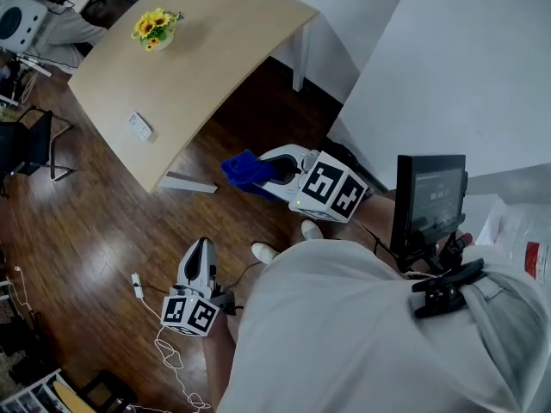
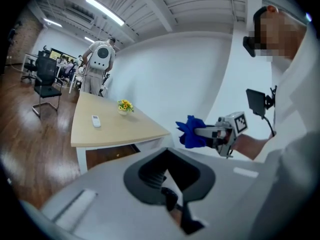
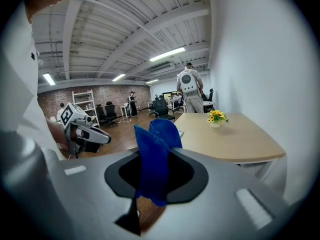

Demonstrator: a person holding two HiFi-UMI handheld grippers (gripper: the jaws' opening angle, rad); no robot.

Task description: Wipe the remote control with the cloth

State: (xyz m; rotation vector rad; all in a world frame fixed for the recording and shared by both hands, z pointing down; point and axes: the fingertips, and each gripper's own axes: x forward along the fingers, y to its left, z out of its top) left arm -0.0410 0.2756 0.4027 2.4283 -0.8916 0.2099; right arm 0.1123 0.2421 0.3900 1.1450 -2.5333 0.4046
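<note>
A small white remote control (image 1: 139,126) lies on the light wooden table (image 1: 215,33), near its front edge. In the left gripper view the remote control (image 2: 96,120) lies well ahead of me on the table (image 2: 120,131). My right gripper (image 1: 263,172) hangs in the air short of the table, shut on a blue cloth (image 1: 248,169) that bunches out of its tip. The cloth (image 3: 155,156) fills the right gripper view between the jaws of the right gripper (image 3: 147,191). My left gripper (image 1: 201,246) is lower, over the floor, shut with nothing in it.
A pot of yellow flowers (image 1: 156,27) stands at the table's far end. A black chair (image 1: 33,144) stands left of the table, and a white cable (image 1: 164,342) trails on the wood floor. A figure in white (image 2: 100,64) stands beyond the table. A white wall (image 1: 448,67) rises on the right.
</note>
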